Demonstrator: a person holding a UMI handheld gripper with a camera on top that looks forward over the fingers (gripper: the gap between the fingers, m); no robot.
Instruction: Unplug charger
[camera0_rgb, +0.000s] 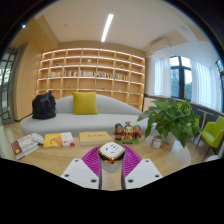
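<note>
Gripper (111, 166) raised over wooden table (150, 160), jaws clenched on small white charger block (111, 151), pink pads (93, 160) either side. Charger off any socket I can see; cable not visible. Held high prob. for clearance. Potted plant (172, 118) near.

White charger (111, 151) clamped between the tongs (111, 163).

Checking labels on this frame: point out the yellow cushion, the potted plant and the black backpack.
yellow cushion (85, 102), gripper view, middle of its front face.
potted plant (172, 118), gripper view, on the leaves.
black backpack (43, 105), gripper view, middle of its body, on the sofa.
</note>
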